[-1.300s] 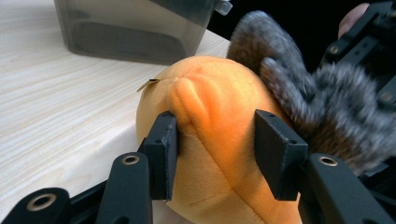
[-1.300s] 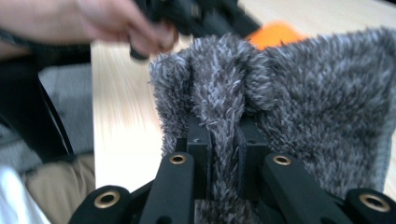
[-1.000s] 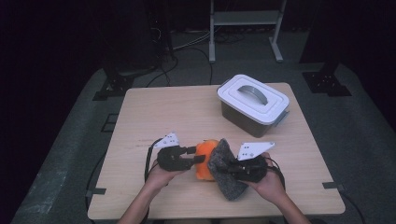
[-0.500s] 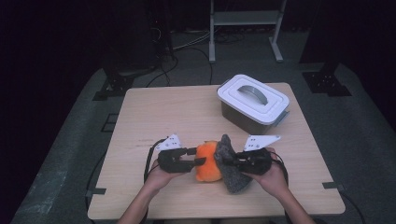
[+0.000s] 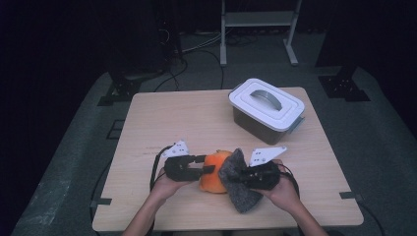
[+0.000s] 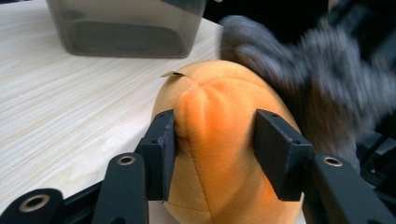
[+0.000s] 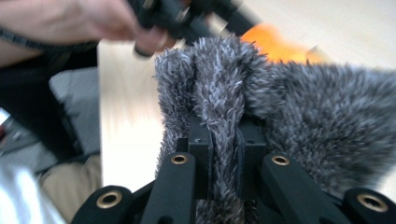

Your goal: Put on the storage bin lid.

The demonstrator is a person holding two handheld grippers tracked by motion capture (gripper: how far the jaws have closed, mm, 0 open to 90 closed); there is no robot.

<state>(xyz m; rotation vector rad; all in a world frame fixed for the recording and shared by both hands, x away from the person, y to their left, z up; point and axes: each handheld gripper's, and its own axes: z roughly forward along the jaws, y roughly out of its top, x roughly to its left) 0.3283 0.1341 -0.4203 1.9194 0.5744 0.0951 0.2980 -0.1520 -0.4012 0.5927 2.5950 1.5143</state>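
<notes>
Nearest, the left gripper point(image 5: 196, 169) has its black fingers point(image 6: 161, 149) clenched into the round orange plush cushion point(image 5: 215, 178), denting its smooth velvety skin at a seam. Just beside it, the right gripper point(image 5: 246, 176) pinches a fold of the shaggy grey fur cover point(image 5: 237, 186) (half wrapped on the cushion) near the pale wooden surface's point(image 5: 196, 118) front edge. Farther back stands a smoky translucent plastic box with a white handled lid point(image 5: 266, 109).

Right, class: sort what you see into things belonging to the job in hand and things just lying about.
In the job:
- orange plush toy, pinched by the left tool
- grey fuzzy cloth, pinched by the right tool

Lying about:
- lidded grey box, untouched, farther back on the table
</notes>
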